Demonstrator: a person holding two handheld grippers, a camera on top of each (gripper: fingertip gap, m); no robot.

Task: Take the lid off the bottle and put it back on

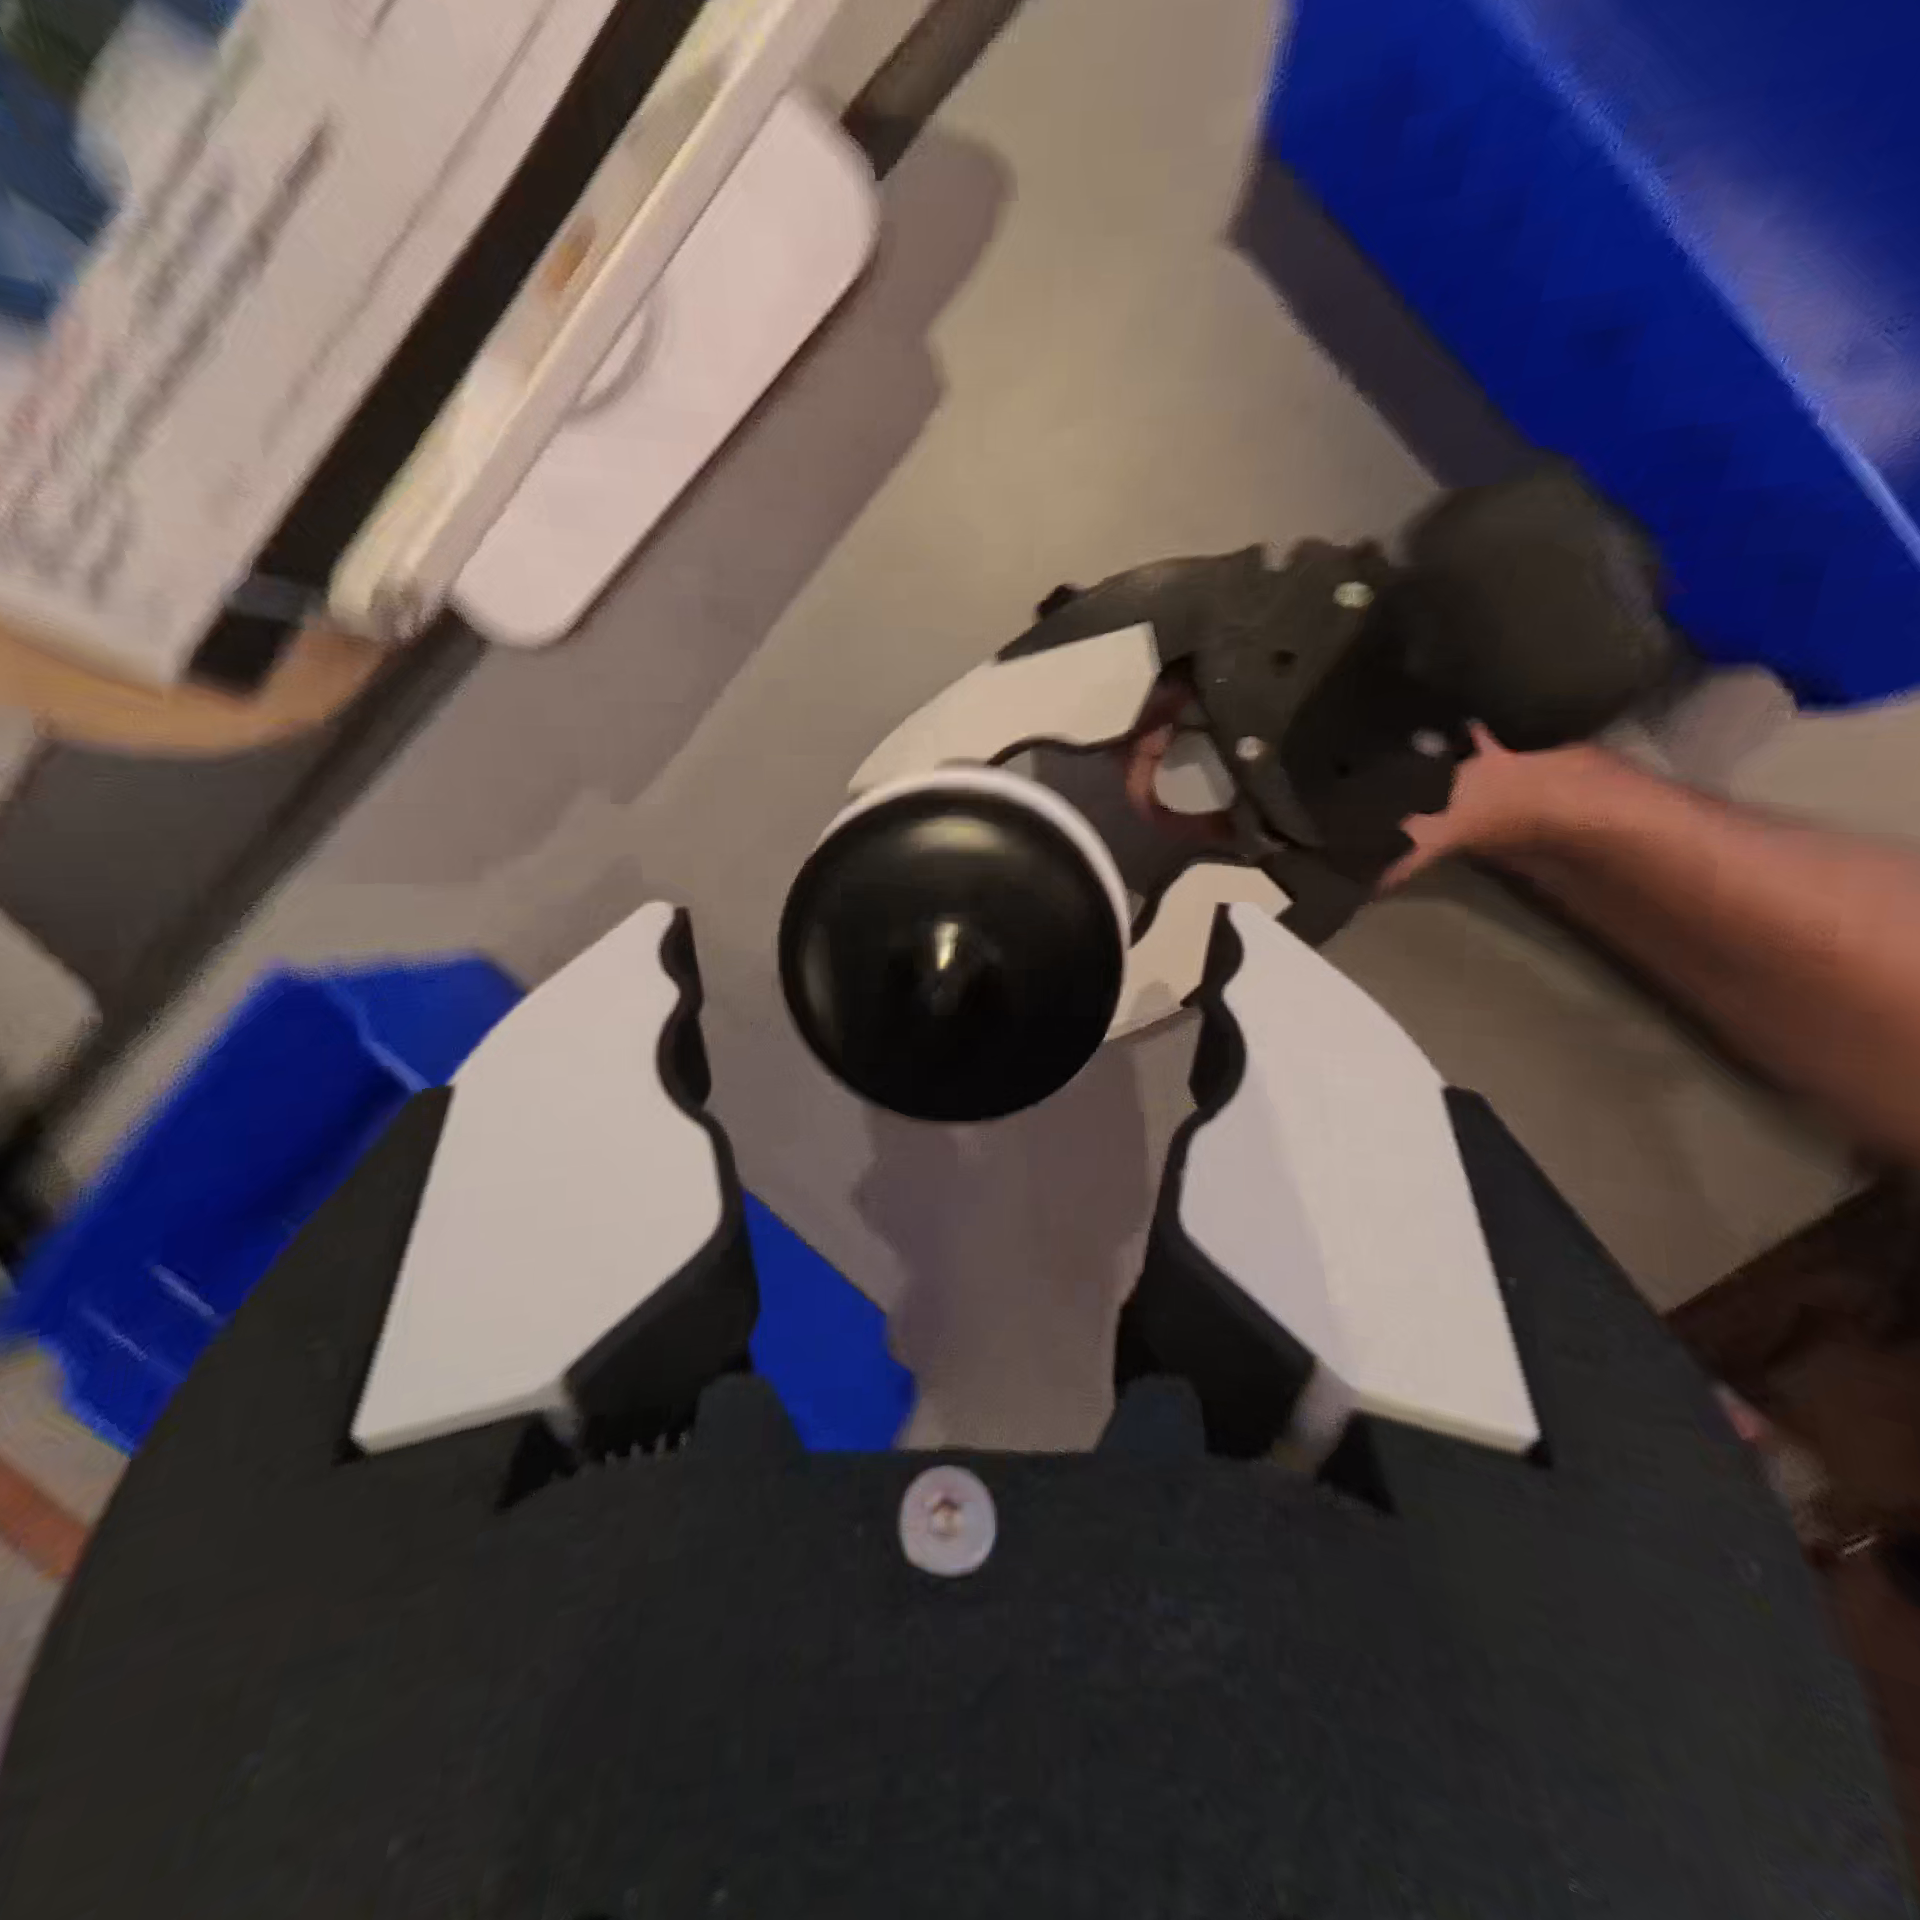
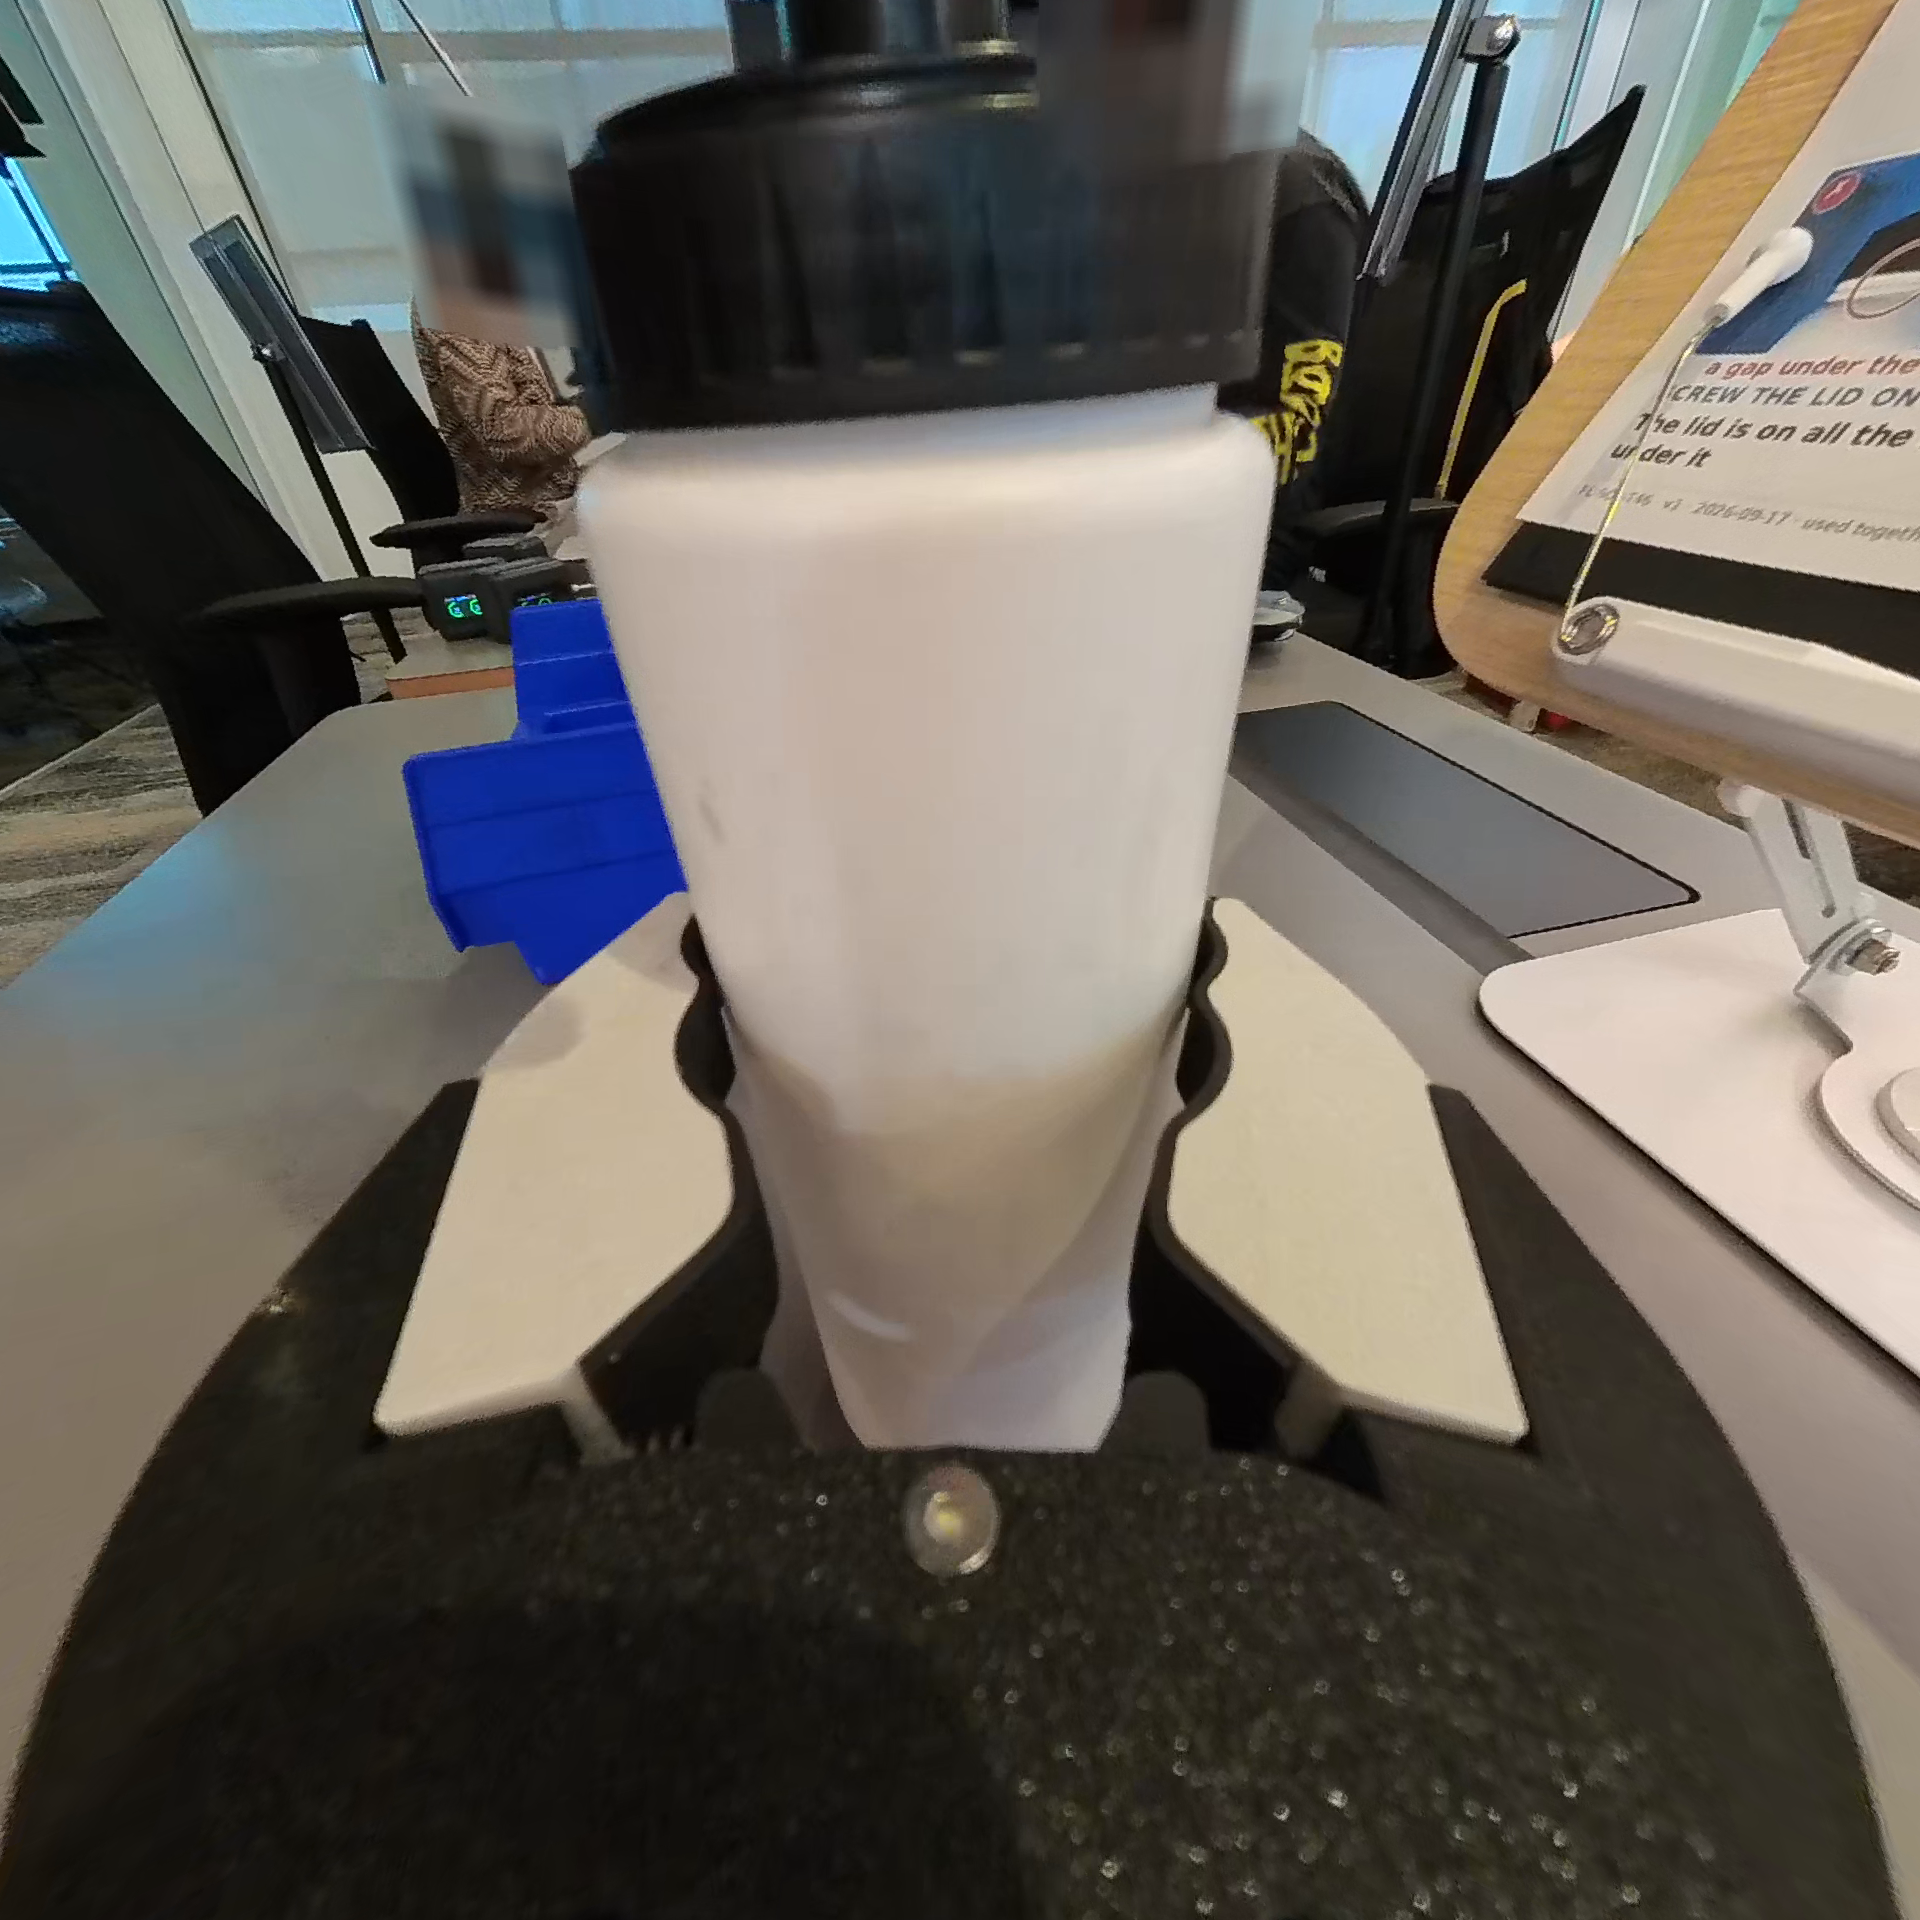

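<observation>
A white bottle (image 2: 935,727) stands upright on the grey table (image 2: 208,1039) with its black ribbed lid (image 2: 914,260) on top. My right gripper (image 2: 951,925) is shut on the bottle's lower body, both pads pressed against it. In the left wrist view I look straight down on the black lid (image 1: 951,961). My left gripper (image 1: 951,920) is open above it, with a clear gap between each pad and the lid. The right gripper's white fingers (image 1: 1049,696) show there around the bottle (image 1: 1086,821).
A blue bin (image 2: 530,831) stands behind the bottle on the left, and another blue bin (image 1: 1610,312) is on the other side. A tilted stand with an instruction sheet (image 2: 1714,675) and its white base (image 2: 1662,1091) are on the right. A person's forearm (image 1: 1662,883) holds the right gripper.
</observation>
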